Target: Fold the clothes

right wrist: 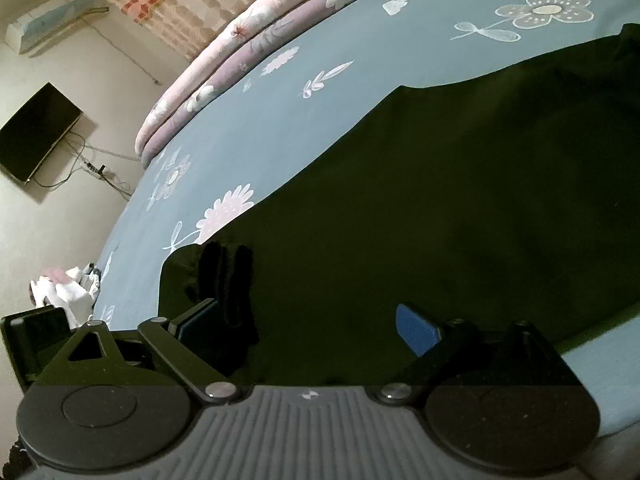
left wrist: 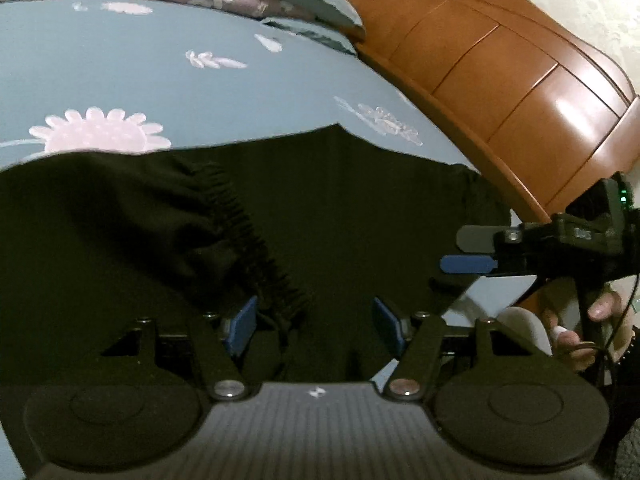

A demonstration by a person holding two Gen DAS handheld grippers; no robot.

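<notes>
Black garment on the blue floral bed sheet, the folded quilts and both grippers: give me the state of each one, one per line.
Black garment with elastic waistband: spread on the sheet, partly folded over, waistband gathered.
Blue floral bed sheet: laid flat, partly covered by the garment.
Pink and purple floral quilts: folded, stacked at the far edge.
Left gripper: open, waistband between the pads, unpressed.
Right gripper: open over the garment.
</notes>
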